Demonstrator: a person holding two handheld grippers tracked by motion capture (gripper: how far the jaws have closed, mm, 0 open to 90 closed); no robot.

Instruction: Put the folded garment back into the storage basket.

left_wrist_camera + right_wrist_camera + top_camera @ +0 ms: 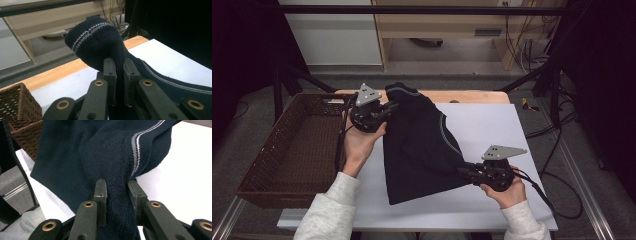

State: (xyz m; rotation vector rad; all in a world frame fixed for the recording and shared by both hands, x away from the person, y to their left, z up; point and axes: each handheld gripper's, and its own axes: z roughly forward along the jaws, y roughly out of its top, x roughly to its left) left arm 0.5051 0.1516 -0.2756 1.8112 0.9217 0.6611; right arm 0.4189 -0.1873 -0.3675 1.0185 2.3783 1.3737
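Observation:
A dark navy knitted garment [419, 145] with thin grey stripes lies folded on the white tabletop [492, 125], lifted at two ends. My left gripper [390, 106] is shut on its far-left end, where a striped ribbed hem [93, 37] bunches above the jaws. The same gripper [120, 72] pinches a thin fold of knit between its pads. My right gripper [463, 171] is shut on the near-right edge of the garment. In the right gripper view, that gripper [117, 195] has a thick fold of navy knit [100, 157] pressed between its jaws, beside a grey stripe.
A brown wicker basket [287, 150] stands at the left edge of the table, next to my left hand. A wooden strip [472, 96] runs along the table's far edge. Shelving and cables stand beyond the table. Bare white surface lies right of the garment.

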